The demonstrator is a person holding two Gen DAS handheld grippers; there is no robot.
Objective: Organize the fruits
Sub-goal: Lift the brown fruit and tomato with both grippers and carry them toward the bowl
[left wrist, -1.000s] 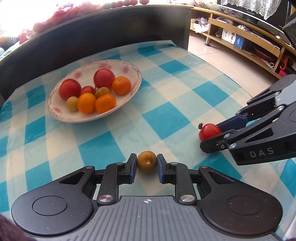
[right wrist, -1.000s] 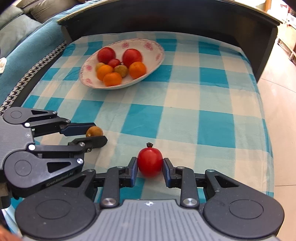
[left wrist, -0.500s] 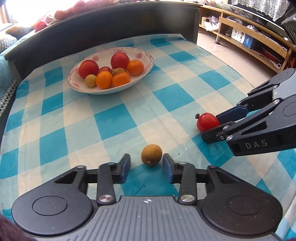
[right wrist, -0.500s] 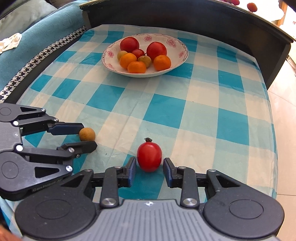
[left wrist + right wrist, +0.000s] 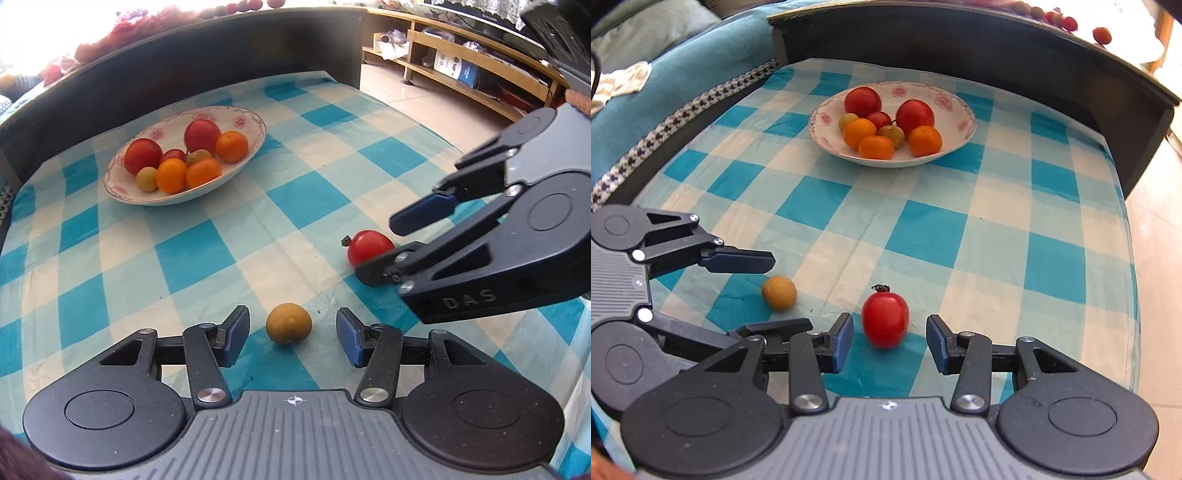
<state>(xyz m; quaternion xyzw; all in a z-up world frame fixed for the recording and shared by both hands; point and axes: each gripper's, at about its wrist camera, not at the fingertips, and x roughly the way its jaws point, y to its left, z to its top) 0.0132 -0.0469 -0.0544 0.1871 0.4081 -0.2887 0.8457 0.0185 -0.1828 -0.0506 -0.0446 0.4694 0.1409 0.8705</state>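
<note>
A small brown round fruit point(image 5: 289, 323) lies on the blue-and-white checked cloth between the pads of my left gripper point(image 5: 291, 338), whose jaws are opening and clear of it. A red cherry tomato point(image 5: 885, 319) with a dark stem lies between the pads of my right gripper point(image 5: 889, 341), which is also opening and not touching it. Each gripper shows in the other's view: the right gripper point(image 5: 391, 247) beside the tomato point(image 5: 369, 246), the left gripper point(image 5: 775, 295) around the brown fruit point(image 5: 779, 292). A flowered white bowl point(image 5: 255, 138) holds tomatoes and oranges.
The bowl point(image 5: 966, 122) sits at the far side of the table, before a dark raised board point(image 5: 960, 48). A teal sofa point(image 5: 665, 85) runs along the left. Tiled floor point(image 5: 424, 99) and wooden shelves point(image 5: 461, 62) lie past the table's right edge.
Both grippers let go of their fruit: the left opened off the brown fruit, the right off the tomato. Both fruits now rest on the cloth, and the grippers drew back a little.
</note>
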